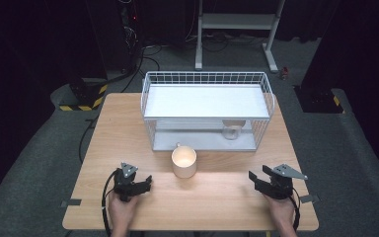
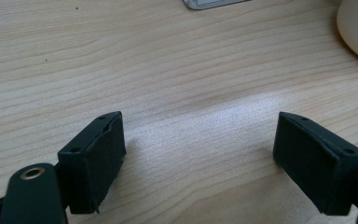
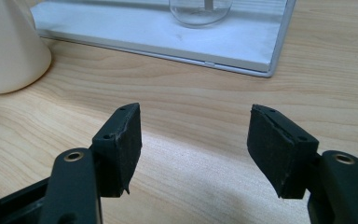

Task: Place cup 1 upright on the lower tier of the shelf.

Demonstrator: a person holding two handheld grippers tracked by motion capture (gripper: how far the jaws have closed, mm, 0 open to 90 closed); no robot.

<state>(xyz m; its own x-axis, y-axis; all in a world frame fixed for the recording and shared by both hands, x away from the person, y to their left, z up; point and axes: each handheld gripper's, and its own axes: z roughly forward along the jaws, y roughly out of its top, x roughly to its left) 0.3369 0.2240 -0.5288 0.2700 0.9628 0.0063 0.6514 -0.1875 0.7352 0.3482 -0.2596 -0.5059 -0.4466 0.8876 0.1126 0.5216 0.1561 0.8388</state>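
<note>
My left gripper [image 2: 200, 154] has its jaws spread wide with nothing but bare wood between them; my right gripper [image 3: 193, 149] likewise stands with jaws apart and empty over the counter [image 3: 191, 196]. From above, the left gripper [image 1: 145, 185] sits near the front edge on my left side, the right gripper [image 1: 256, 181] near the front edge on my right, well apart from each other.

The cream mug [image 1: 184, 161] stands upright between them and a little farther in, just in front of the wire rack [image 1: 206, 78]. My left gripper view catches only a curve of the mug [image 2: 356, 28] at its upper right corner; my right gripper view shows the mug's side [image 3: 7, 46] at the left, and beyond it the rack's white base tray [image 3: 158, 35] with a clear glass [image 3: 200, 10] standing on it. The high view adds the rack's solid upper shelf, which covers the glass [image 1: 232, 130] from above.

Bare counter lies open between both grippers and the mug. The rack spans the far half of the counter, leaving strips of wood on either side.
</note>
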